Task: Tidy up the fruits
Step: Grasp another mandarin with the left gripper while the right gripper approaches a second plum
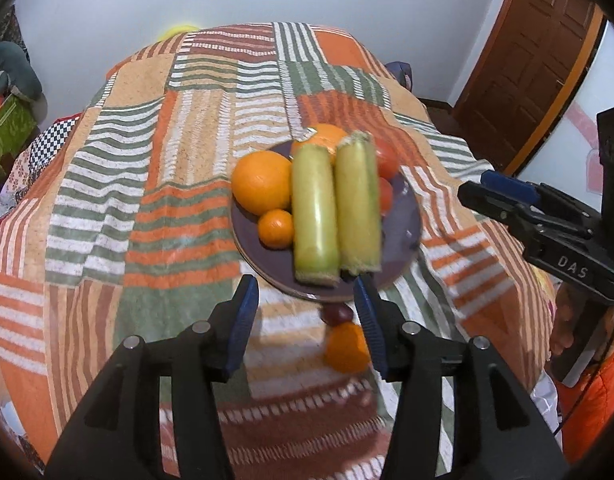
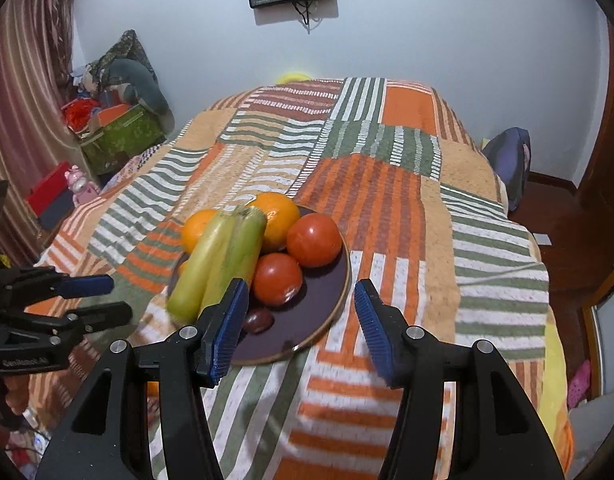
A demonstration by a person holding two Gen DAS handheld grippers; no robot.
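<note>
Fruits are piled on a dark purple plate point(image 2: 331, 304) sitting on a bed covered with an orange, green and white striped patchwork blanket point(image 2: 387, 208). On the plate: two long pale green stalk pieces point(image 1: 335, 208) lying side by side, a big orange point(image 1: 261, 182) with a second one behind point(image 2: 277, 216), a small mandarin point(image 1: 275, 228), two red tomatoes point(image 2: 299, 256) and a small dark reddish fruit point(image 2: 258, 320) near the front rim. From the left wrist view, another small orange fruit point(image 1: 345, 346) and a dark reddish one point(image 1: 337, 315) lie on the blanket just in front of the plate, off it. The stalks hide most of the rear orange and part of the tomatoes from the left side, and they're a bit motion-blurred, so I can't tell exactly what they are. The mandarin is nearly hidden in the right wrist view. The left hand-held gripper point(image 1: 307, 312) hangs above the near edge of the plate, tilted downward, its blue pads spread apart with nothing between them. The right hand-held gripper point(image 2: 301, 316) is also angled down over the plate's near right side, jaws spread and empty, touching nothing. Each one shows up at the side of the other's view, with a bit of the person's hand point(image 1: 567, 328) on the handle.
</note>
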